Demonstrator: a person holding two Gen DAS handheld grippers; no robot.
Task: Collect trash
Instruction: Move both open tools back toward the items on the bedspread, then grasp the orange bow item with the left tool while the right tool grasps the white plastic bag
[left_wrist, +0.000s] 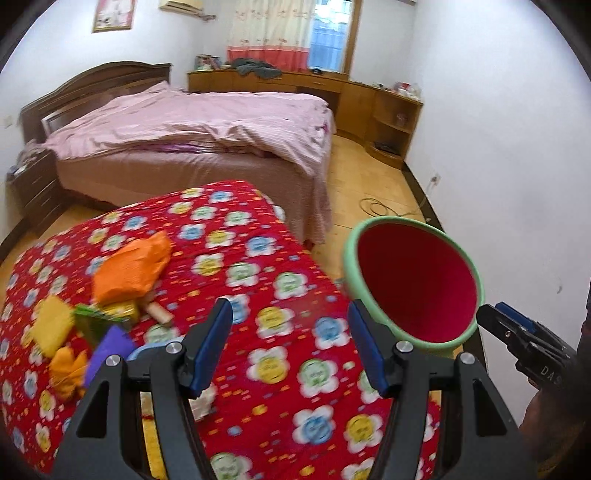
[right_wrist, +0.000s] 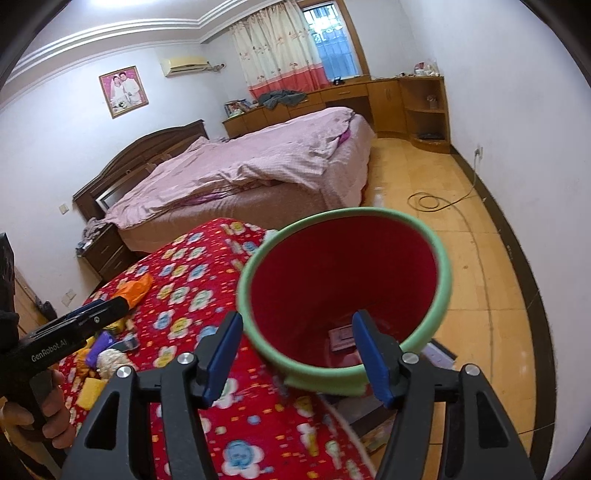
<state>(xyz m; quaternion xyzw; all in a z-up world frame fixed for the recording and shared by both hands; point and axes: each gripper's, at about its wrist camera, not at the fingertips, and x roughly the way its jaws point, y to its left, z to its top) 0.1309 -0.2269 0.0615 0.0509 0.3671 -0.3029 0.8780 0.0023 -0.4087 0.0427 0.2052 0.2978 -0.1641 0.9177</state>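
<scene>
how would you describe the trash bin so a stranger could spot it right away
Find the table with the red flowered cloth in front of the pink bed. At the table's right edge sits a round bin. Nothing else nearby has its pale green rim and deep red inside.

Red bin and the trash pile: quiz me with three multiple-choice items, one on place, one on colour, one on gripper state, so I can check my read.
1. Where does the trash pile lie?
A. on the flowered red cover
B. on the pink bed
C. inside the bin

2. What colour is the rim of the bin?
A. blue
B. green
C. black

3. How is the left gripper?
A. shut on the orange bag
B. shut on the bin
C. open, holding nothing

Answers: 1 A, the wrappers sit on the flowered cover. 2 B, a green band rings the red inside. 3 C, its fingers stand apart over bare cover.
</scene>
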